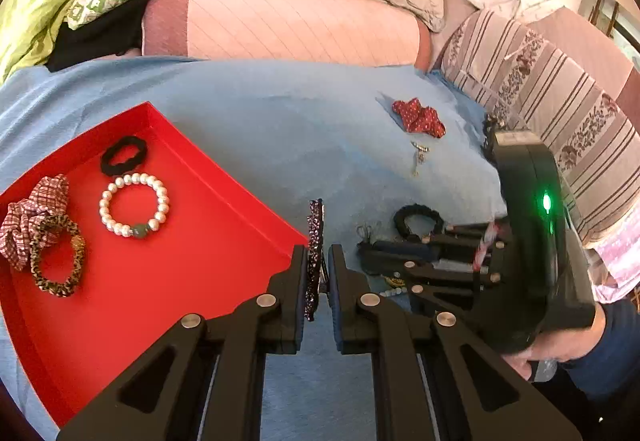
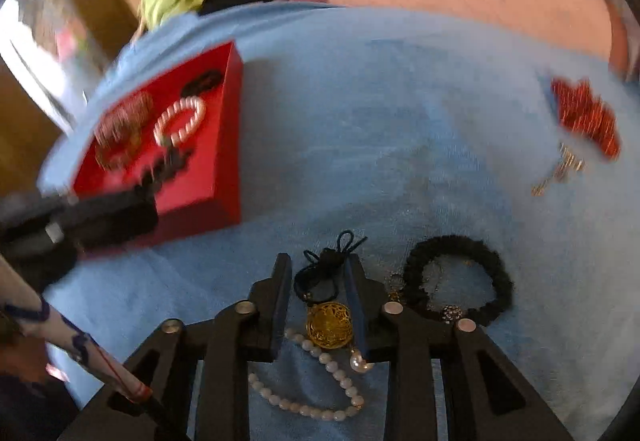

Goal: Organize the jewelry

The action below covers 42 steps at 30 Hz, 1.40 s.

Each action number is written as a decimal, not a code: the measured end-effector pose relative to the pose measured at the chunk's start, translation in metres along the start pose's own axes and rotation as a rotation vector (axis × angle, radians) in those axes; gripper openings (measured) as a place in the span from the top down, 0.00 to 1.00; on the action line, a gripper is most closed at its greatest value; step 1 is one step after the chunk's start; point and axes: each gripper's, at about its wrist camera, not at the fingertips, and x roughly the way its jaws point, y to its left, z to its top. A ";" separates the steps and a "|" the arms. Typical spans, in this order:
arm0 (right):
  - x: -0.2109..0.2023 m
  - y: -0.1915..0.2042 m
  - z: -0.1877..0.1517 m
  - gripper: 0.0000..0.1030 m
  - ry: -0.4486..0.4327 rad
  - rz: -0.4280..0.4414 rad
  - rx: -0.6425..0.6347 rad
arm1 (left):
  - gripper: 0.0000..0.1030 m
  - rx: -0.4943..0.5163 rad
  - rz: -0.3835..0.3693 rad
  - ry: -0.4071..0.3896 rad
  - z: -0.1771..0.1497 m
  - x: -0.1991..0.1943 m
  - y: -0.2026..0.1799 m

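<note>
My left gripper pinches a sparkly purple band edge-on, just beside the red tray's near corner. My right gripper stands part open, its fingers straddling a dark cord with a gold pendant; nothing is gripped yet. The tray already holds a pearl bracelet and scrunchies. Still out on the blue cloth: white beads, a black scrunchie, farther off the red scrunchie. Roughly halfway, I judge.

Tray lower left of left wrist view, holding pearl bracelet, hair tie behind it, two scrunchies at its left. Right wrist view: pendant bottom centre, bead strand below it
</note>
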 end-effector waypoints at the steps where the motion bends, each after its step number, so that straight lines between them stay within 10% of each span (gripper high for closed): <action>1: -0.002 0.000 0.001 0.92 -0.008 0.004 0.004 | 0.90 -0.003 0.000 -0.005 0.001 -0.002 0.001; 13: -0.087 -0.016 0.027 0.93 -0.356 0.299 0.163 | 0.90 -0.056 0.037 -0.083 0.005 -0.031 0.028; 31: -0.043 0.053 0.051 0.92 -0.273 0.427 0.141 | 0.90 -0.240 0.211 -0.067 -0.010 -0.043 0.114; 42: 0.020 0.076 0.071 0.92 -0.192 0.318 0.124 | 0.90 -0.272 0.278 -0.031 -0.010 -0.027 0.125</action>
